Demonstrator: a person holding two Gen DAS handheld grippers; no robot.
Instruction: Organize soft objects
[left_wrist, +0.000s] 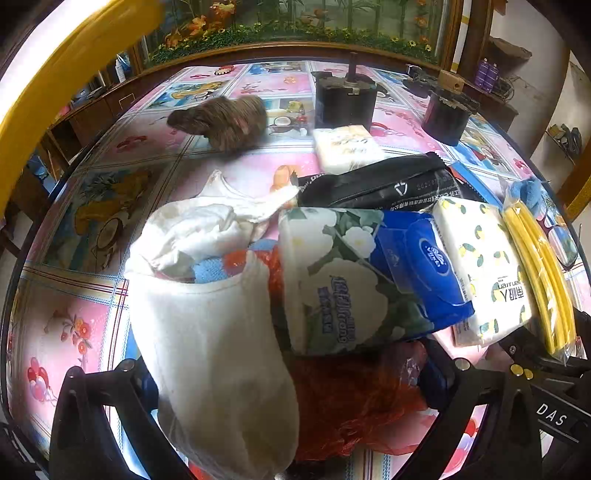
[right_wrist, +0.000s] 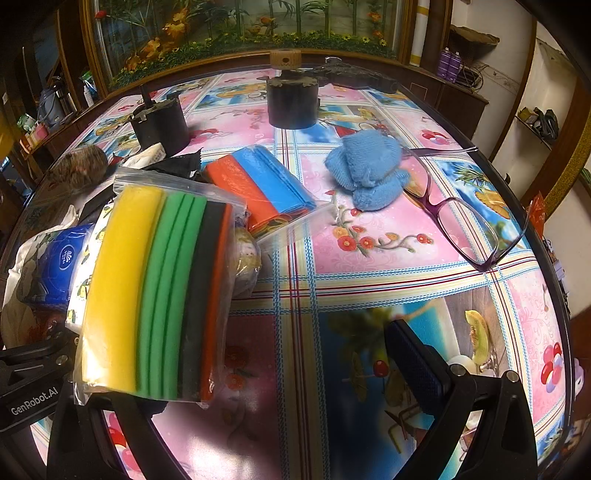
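Sponges fill your right view first: a clear zip bag of foam sheets (right_wrist: 155, 291), with yellow, green, black and orange strips side by side, stands tilted over the near left of the table. The lower edge of the bag hides your right gripper's (right_wrist: 280, 391) left finger, while the blue-padded right finger (right_wrist: 417, 369) stands well clear, so you cannot tell whether the jaws grip the bag or hang apart.

Beyond the bag of foam sheets lies a second clear bag with folded orange and blue cloths (right_wrist: 266, 184). To the right of that sits a crumpled blue towel (right_wrist: 369, 170), and a pair of purple-framed glasses (right_wrist: 458, 221) rests just beside it. Farther back stand two dark cylinders (right_wrist: 291, 99).

Your left gripper (left_wrist: 291, 398) has its jaws spread wide around a white cloth pouch (left_wrist: 214, 339) and a red mesh bag (left_wrist: 354, 398); both lie between the fingers, and you cannot tell if either pad touches them. Behind the pouch, three tissue packs lean together: a floral green one (left_wrist: 332, 288), a blue one (left_wrist: 424, 266) and a lemon-print one (left_wrist: 484, 266). A black packet (left_wrist: 380, 184) lies behind those, then a pale tissue pack (left_wrist: 343, 147). Farther left of it, a brown furry bundle (left_wrist: 225, 122) sits alone on the flowered tablecloth (left_wrist: 74, 229).
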